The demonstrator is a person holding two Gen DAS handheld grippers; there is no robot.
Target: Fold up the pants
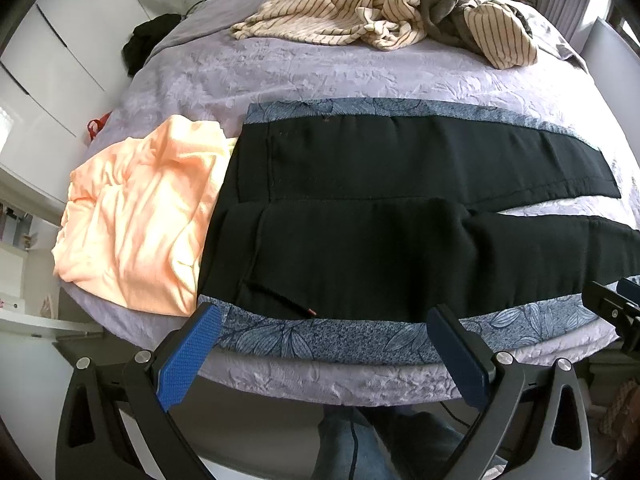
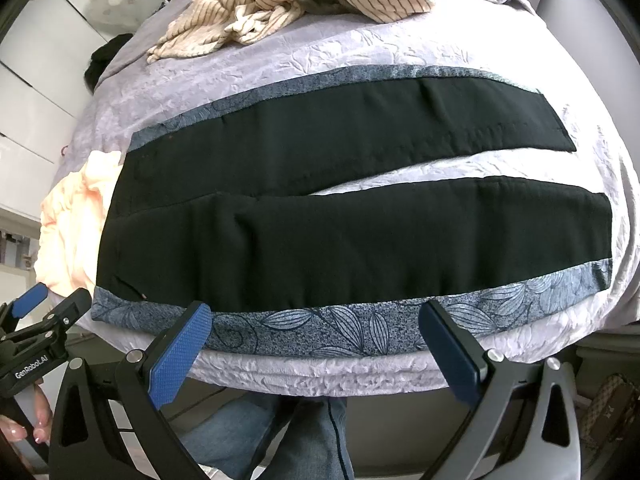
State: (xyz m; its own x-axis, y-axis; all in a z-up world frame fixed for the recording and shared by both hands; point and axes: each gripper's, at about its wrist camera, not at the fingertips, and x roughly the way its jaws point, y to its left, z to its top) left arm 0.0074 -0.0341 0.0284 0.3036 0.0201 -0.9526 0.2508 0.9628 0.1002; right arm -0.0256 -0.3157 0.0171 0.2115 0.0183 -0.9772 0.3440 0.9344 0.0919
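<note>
Black pants (image 1: 360,216) with blue leaf-print side bands lie flat on the lilac bed, waist at the left, both legs spread toward the right with a gap between them. They also show in the right wrist view (image 2: 340,216). My left gripper (image 1: 324,316) is open and empty, hovering at the near edge by the waist end. My right gripper (image 2: 316,316) is open and empty, hovering at the near edge by the near leg. The left gripper also shows at the left of the right wrist view (image 2: 52,312).
A peach garment (image 1: 136,220) lies crumpled left of the waist. A striped cream garment (image 1: 372,12) is heaped at the far side of the bed (image 1: 320,76). White cabinets (image 1: 48,80) stand at the left. The person's jeans-clad legs (image 2: 280,432) are below the bed edge.
</note>
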